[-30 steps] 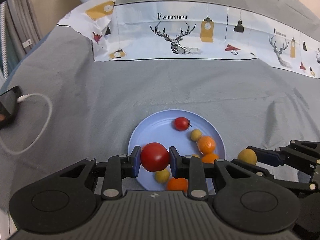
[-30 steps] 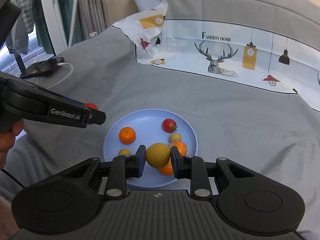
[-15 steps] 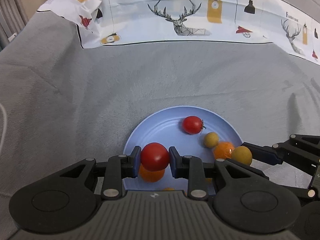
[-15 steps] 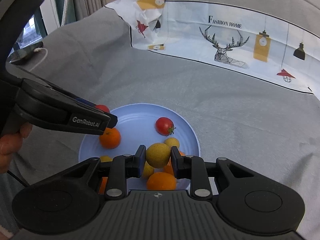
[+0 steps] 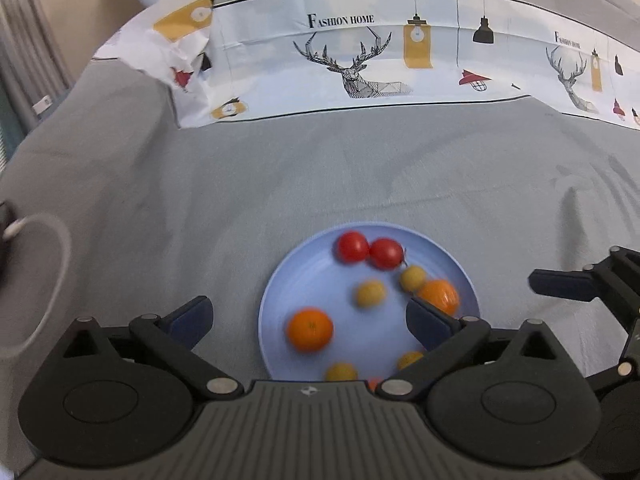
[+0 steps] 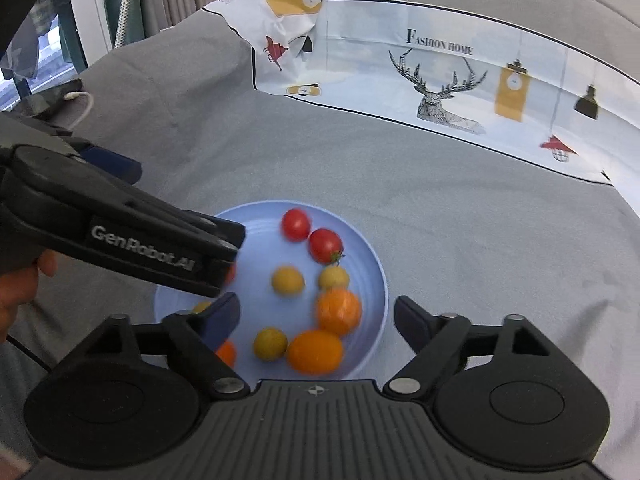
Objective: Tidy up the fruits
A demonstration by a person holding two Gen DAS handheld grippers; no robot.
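Both tongs agape – left tongs (image 5: pixel 308 320), right tongs (image 6: pixel 316 320), fruit on plate (image 6: pixel 372 280)

Between my left gripper's (image 5: pixel 308 320) spread fingers the way down to the blue plate (image 5: pixel 304 276) is blocked only by an orange (image 5: pixel 310 329) near the plate's left edge. Far on the plate, two red tomatoes (image 5: pixel 369 249) touch each other, crowding that rim. My right gripper (image 6: pixel 316 318) hangs wide over the near right fruit, where two oranges (image 6: pixel 326 332) sit packed together. My left gripper's body crosses the plate's left side. Grey cloth (image 5: pixel 280 176) lies bare far of the plate, up to the printed sheet (image 5: pixel 360 56).
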